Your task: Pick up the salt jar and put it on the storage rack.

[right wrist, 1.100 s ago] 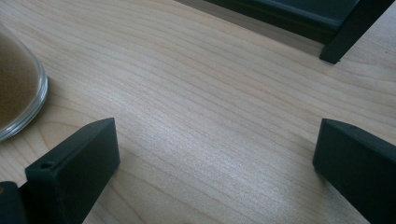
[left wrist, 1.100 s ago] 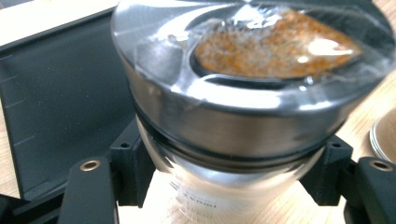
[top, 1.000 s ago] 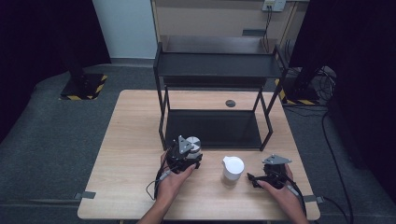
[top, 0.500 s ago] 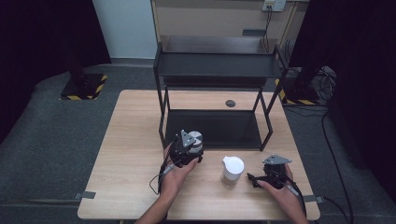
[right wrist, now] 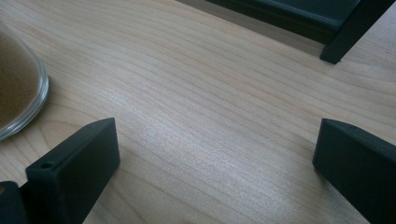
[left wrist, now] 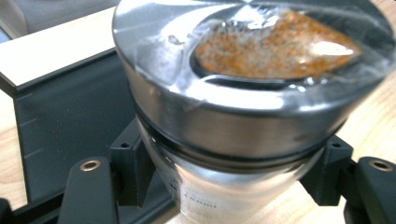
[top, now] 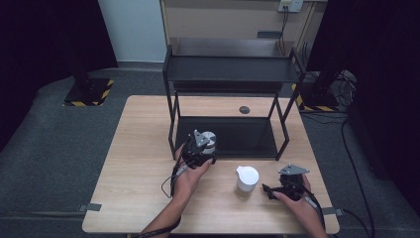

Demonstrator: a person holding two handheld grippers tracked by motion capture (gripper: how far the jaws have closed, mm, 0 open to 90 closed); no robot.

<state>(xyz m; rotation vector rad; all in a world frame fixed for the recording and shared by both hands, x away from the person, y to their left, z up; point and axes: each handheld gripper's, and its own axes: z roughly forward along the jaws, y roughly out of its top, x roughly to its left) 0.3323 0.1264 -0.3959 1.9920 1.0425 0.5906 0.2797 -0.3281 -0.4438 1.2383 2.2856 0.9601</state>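
My left gripper [top: 202,149] is shut on a glass jar [top: 210,137] with a silver lid, held at the front edge of the black rack's lower shelf [top: 247,136]. In the left gripper view the jar [left wrist: 243,121] looms large and tilted. Orange granules show through its clear lid window, and a black jaw presses on each side of my left gripper [left wrist: 229,161]. A white-lidded jar [top: 246,178] stands on the table between the hands. My right gripper [top: 270,191] rests low by the table to its right, open. The right gripper view shows that gripper [right wrist: 215,140] with bare wood between its jaws.
The black two-tier rack [top: 233,69] stands at the middle back of the wooden table [top: 138,148], with one leg [right wrist: 345,37] ahead of the right gripper. A small dark disc [top: 244,109] lies behind the rack. The white-lidded jar's glass base [right wrist: 18,93] is left of the right jaws.
My left gripper has carried the silver-lidded jar away from the person, toward the rack's lower shelf. The right gripper and the white-lidded jar have stayed put.
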